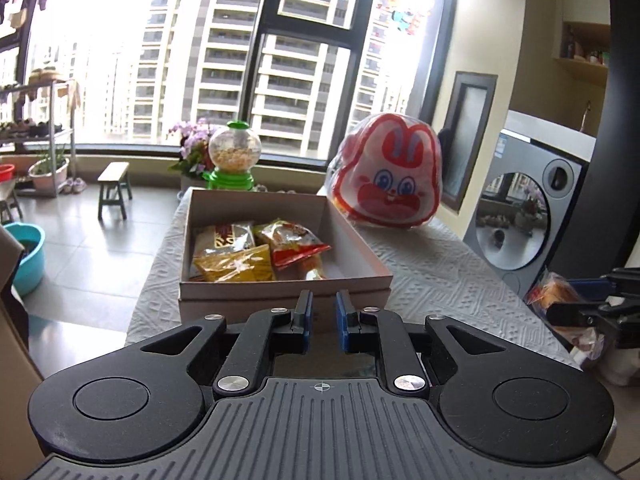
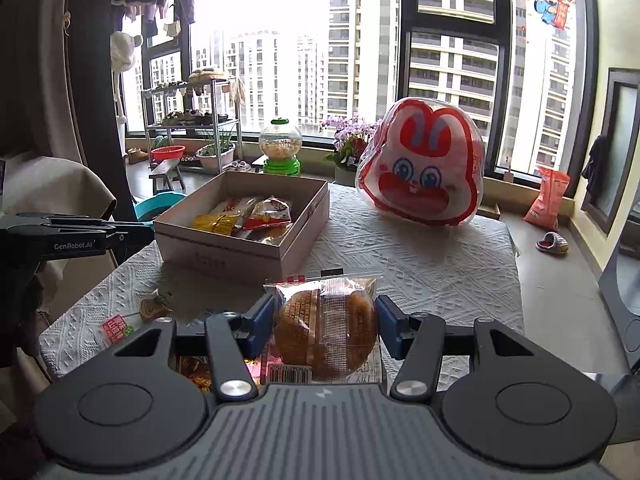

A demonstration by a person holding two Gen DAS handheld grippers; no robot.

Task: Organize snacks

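An open cardboard box [image 1: 360, 256] [image 2: 224, 254] sits on the table and holds several snack packets: a yellow one [image 1: 236, 266] and a red one [image 1: 296, 242]. My right gripper [image 2: 326, 320] is shut on a clear-wrapped round cake packet [image 2: 326, 328], held above the table's near edge; the packet also shows at the right of the left wrist view [image 1: 556, 304]. My left gripper [image 1: 323, 314] is empty, its jaws a small gap apart, just short of the box's near wall. More small packets [image 2: 120, 326] lie on the cloth at near left.
A big red-and-white rabbit-face bag [image 1: 390, 178] [image 2: 422, 172] stands at the table's back right. A green-based candy dispenser [image 1: 234, 156] [image 2: 280, 148] stands behind the box. A washing machine [image 1: 528, 208] is right of the table. An orange bag [image 2: 548, 198] leans at the window.
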